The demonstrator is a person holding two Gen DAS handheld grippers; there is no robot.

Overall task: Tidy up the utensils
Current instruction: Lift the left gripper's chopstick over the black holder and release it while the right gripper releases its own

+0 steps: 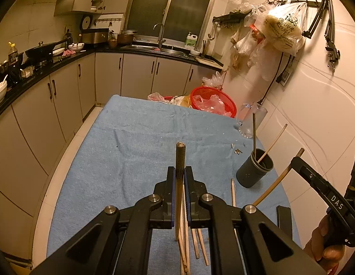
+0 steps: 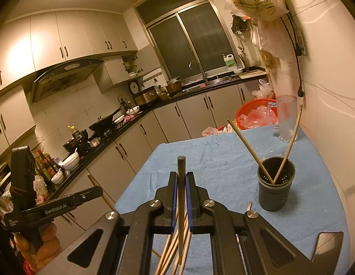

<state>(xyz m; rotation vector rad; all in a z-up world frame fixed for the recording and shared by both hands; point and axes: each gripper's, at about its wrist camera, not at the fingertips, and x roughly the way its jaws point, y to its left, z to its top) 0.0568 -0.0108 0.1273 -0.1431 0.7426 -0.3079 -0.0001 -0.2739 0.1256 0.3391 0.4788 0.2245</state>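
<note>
a blue cloth-covered table (image 1: pixel 131 137) in a dim kitchen. the left gripper (image 1: pixel 179 174) pinches one dark-tipped wooden chopstick (image 1: pixel 179 160) upright between its pressed-together fingers; the right gripper (image 2: pixel 181 180) clamps another dark wooden chopstick (image 2: pixel 181 167) the same way. loose pale wooden chopsticks (image 1: pixel 199 243) lie on the cloth beneath. a dark cylindrical utensil holder (image 2: pixel 275 183) stands near the wall, two chopsticks leaning inside. behind it stand a clear glass mug (image 2: pixel 285 119) and a red plastic basket (image 1: pixel 212 100).
</note>
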